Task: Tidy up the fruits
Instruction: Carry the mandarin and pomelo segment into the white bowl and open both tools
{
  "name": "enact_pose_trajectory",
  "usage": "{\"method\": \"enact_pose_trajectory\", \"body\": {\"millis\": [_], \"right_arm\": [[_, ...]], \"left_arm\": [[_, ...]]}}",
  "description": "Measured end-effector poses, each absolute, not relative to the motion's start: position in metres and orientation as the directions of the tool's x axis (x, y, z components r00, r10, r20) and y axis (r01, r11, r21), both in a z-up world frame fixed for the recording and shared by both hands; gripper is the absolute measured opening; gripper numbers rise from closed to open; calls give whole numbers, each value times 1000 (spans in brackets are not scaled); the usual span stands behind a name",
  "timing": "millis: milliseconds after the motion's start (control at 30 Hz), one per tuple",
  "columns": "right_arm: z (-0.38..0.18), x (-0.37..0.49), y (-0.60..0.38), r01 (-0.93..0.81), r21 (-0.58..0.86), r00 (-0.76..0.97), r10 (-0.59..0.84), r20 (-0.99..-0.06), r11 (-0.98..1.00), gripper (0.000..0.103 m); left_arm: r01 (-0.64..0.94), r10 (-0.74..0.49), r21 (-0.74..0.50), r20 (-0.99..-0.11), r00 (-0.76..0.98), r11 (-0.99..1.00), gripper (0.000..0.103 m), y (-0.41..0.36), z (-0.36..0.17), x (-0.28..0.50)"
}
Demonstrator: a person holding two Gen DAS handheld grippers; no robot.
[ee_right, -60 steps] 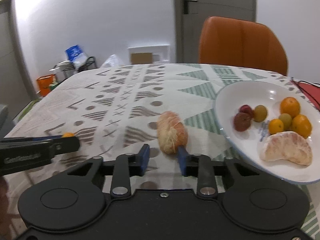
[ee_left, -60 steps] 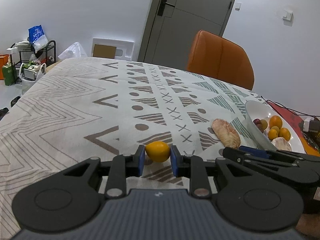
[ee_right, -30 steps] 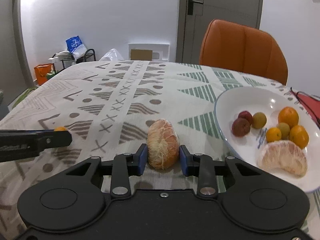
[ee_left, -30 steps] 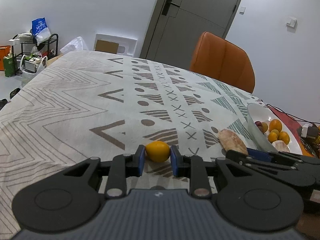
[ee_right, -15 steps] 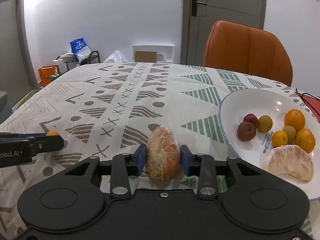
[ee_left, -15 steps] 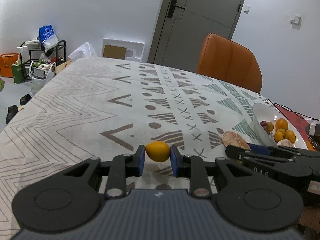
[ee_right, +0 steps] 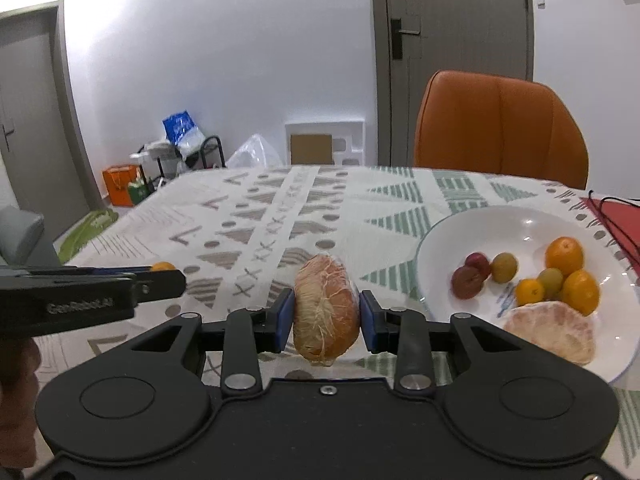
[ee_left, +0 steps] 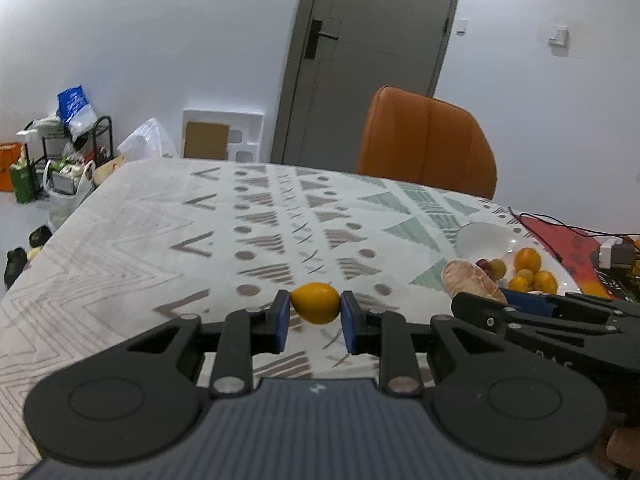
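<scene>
Blue pads of my left gripper (ee_left: 315, 309) pinch a small yellow fruit (ee_left: 315, 303) — my right gripper (ee_right: 325, 312) clamps a peeled pomelo piece (ee_right: 325, 309), plate (ee_right: 528, 224) just right.

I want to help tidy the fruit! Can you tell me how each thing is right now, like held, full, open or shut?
left gripper: shut on the small yellow fruit.
right gripper: shut on the peeled citrus segment.
white plate: on the table, partly filled with fruit.
segment on the plate: lying peeled near the rim.
grey door: shut.
orange chair: empty.
</scene>
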State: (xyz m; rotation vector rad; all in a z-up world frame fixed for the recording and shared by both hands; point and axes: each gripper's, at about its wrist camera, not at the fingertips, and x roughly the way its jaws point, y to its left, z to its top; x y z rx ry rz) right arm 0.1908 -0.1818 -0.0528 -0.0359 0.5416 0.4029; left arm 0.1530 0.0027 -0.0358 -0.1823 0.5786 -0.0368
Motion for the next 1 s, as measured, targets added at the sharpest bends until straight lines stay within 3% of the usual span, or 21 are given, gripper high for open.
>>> {"method": "enact_pose_trajectory", "body": {"millis": [433, 1000], "right_arm": [[-31, 178, -236, -338, 106, 832, 349, -431, 935, 33], [-43, 199, -303, -231, 156, 864, 276, -422, 960, 33]], "left_arm": [[66, -131, -147, -493, 860, 987, 25, -49, -12, 160], [149, -191, -124, -505, 842, 981, 25, -101, -18, 190]]}}
